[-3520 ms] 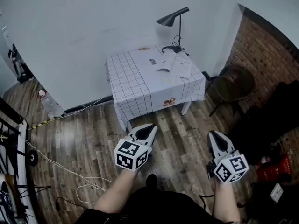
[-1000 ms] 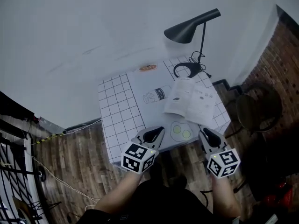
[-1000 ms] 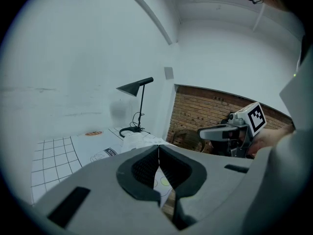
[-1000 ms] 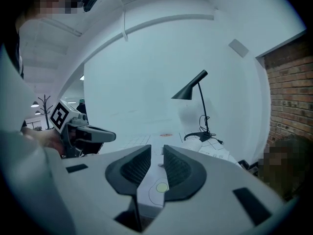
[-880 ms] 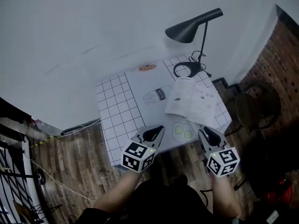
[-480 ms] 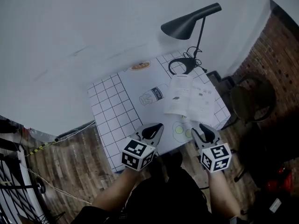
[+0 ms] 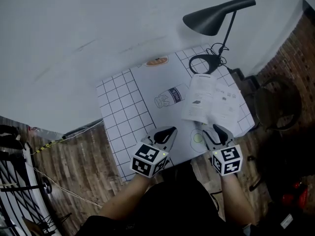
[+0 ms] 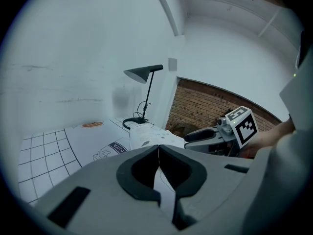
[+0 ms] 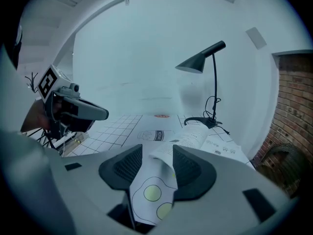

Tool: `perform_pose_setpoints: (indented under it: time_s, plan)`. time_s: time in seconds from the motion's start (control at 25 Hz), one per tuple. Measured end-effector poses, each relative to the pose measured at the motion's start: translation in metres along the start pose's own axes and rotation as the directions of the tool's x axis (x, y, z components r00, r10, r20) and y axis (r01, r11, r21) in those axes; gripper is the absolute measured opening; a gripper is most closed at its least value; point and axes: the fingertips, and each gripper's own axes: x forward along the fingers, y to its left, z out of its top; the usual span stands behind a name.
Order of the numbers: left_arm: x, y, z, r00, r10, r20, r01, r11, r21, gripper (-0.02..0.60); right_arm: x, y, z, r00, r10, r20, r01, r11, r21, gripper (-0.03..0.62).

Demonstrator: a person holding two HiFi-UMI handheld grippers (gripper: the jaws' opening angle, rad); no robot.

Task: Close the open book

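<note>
Book [image 7: 212, 100] lies open at centre right, on the table [image 7: 123, 112]. The right gripper [image 7: 215, 130] is opening, empty — the left gripper [image 7: 167, 132] pinched together. Thin pages, seemingly curled, could crumple if nudged carelessly.

White wall [image 7: 74, 23], brick wall [image 7: 295, 48] rt, wood floor [image 7: 74, 151], grid-cloth table [image 7: 118, 107], blk lamp [image 7: 216, 18]

Left gripper [image 7: 169, 130] jaws together, right gripper [image 7: 216, 129] jaws opening (gripping nothing), both angled down.

The thin white paper book [image 7: 212, 100] lies open, left page arched, just beyond the opening, empty jaws of the right gripper [image 7: 216, 131].
</note>
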Motion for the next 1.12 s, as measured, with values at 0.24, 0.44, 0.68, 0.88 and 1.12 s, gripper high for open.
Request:
perform_pose_setpoints:
  time_s: [0.24,0.44,0.68,0.88,1.12]
  plan:
    - [0.020,0.013,-0.015,0.999,0.008,-0.038,-0.009,0.999,-0.033,0.011,0.029,-0.011,-0.016,0.999,0.004,-0.053,-0.005,1.000,-0.030,0.207]
    - [0.034,0.023,-0.028,0.997,0.018,-0.072,-0.022,0.998,-0.063,0.011,0.051,-0.021,-0.028,0.996,-0.011,-0.093,0.004,0.997,-0.081,0.216]
    - [0.040,0.035,-0.039,0.994,0.056,-0.091,-0.064,0.995,-0.081,0.011,0.080,-0.030,-0.048,0.991,-0.026,-0.132,0.009,0.992,-0.129,0.226]
    - [0.032,0.048,-0.046,0.989,0.093,-0.111,-0.105,0.988,-0.111,0.011,0.098,-0.032,-0.058,0.984,-0.084,-0.159,0.040,0.964,-0.263,0.236]
    - [0.032,0.056,-0.048,0.987,0.110,-0.120,-0.125,0.984,-0.127,0.011,0.109,-0.032,-0.061,0.981,-0.108,-0.161,0.058,0.956,-0.287,0.239]
